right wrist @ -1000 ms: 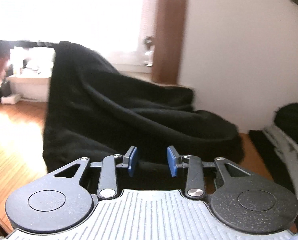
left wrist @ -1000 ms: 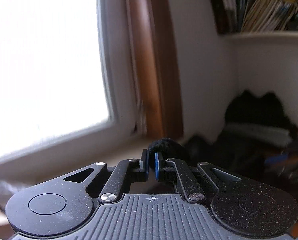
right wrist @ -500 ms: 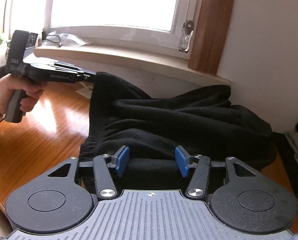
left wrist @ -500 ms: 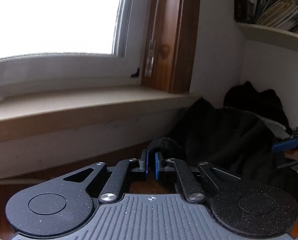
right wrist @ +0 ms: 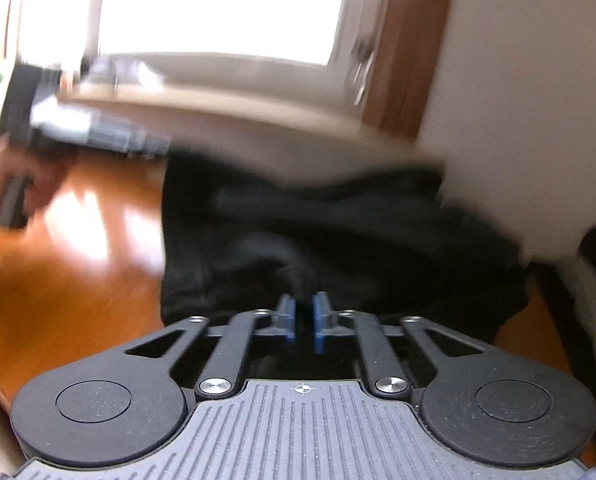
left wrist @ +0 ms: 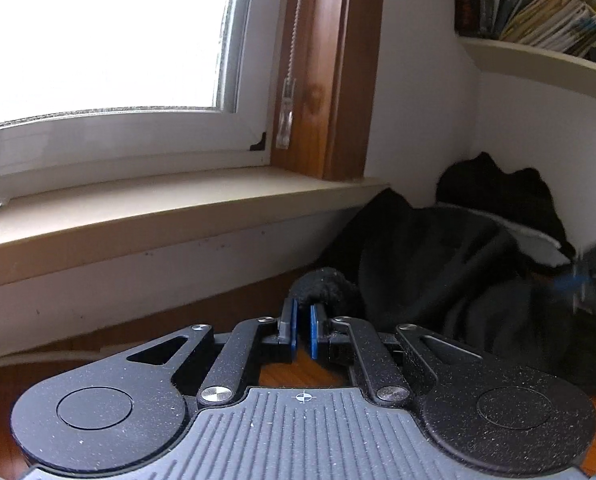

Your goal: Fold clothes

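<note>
Both your left tool [left wrist: 302, 330] and right tool [right wrist: 304, 322] clench the black garment [right wrist: 338, 232] below the windowsill [left wrist: 157, 216]; uneven pulling risks slippage.

Window: bright white-framed window [left wrist: 97, 40], overexposed daylight
Sill: long beige window ledge [left wrist: 157, 208]
Trim: brown wooden upright [left wrist: 330, 72]
Wall: plain white wall [left wrist: 418, 100]
Shelf: cream wall shelf [left wrist: 538, 60] holding books
Surface: glossy orange-brown wooden tabletop [right wrist: 77, 260]

Right wrist view is smeared with motion blur, so the hand [right wrist: 7, 184] at the left edge is just a cut-off smudge. Left wrist view: other gripper [left wrist: 582, 284] blurs out too.
</note>
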`<state>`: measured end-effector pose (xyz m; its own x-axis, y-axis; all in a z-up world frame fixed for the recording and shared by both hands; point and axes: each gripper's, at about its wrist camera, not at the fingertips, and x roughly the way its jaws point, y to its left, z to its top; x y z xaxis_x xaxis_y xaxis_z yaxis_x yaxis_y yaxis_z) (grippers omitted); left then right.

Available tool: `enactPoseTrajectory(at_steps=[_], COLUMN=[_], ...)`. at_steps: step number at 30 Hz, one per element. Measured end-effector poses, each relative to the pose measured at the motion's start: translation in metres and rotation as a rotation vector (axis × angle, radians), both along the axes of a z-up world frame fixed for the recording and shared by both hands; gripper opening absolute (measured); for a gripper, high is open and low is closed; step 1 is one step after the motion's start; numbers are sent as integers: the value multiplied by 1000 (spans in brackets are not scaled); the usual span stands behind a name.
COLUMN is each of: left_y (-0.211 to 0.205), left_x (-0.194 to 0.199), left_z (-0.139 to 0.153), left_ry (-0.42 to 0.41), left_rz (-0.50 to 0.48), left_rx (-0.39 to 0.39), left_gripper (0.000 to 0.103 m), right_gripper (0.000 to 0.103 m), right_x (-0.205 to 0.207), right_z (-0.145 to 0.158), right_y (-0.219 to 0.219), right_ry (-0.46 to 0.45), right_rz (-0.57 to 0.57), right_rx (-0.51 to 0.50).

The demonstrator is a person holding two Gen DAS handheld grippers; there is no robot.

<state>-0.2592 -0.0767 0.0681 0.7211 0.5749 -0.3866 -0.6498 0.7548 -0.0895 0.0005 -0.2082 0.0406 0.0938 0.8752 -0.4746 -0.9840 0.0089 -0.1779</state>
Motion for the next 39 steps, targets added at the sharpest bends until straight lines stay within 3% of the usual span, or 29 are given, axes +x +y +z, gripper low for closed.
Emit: enactPoseTrajectory(at_steps=[3,11,18,20,23,25,27,29,32,34,37,39], left_y=[-10,-45,-70,-71,-64,-57,-52,-49,-44,-42,-39,-39], left_x=[-18,-92,-188,-210,-222,-226,-231,-231,-239,-241,-238,-239], left_z=[14,86,123,121,96,73,55,42,38,37,40,42], left_ry=[-10,-81,-84,-59,38,94,126,132,132,130,123,124], left_rz=[9,24,169,201,209,233,256,272,300,315,335,361], left_rx=[24,117,186,166,84,37,3,-28,-42,-45,-38,-24], left_gripper=[6,6,6,6,7,7,8,8,22,24,25,34], right_gripper=[5,4,4,4,5,10,22,23,34,42,45,46], right_x=[2,-18,-97,-126,-158,-171,-178,-183,-183,-181,-176,-173], right_z=[36,127,176,171,142,116,91,73,65,64,68,67], right_y=[2,37,101,117,142,159,167,162,156,152,145,137], right_ry=[-41,-92,-74,-73,-76,-68,-74,-97,-79,-58,-12,12], right_rz=[-22,-23,128,183,244,281,307,324,344,355,366,374], right_rx=[99,373,504,484,372,250,159,107,43,18,1,-7])
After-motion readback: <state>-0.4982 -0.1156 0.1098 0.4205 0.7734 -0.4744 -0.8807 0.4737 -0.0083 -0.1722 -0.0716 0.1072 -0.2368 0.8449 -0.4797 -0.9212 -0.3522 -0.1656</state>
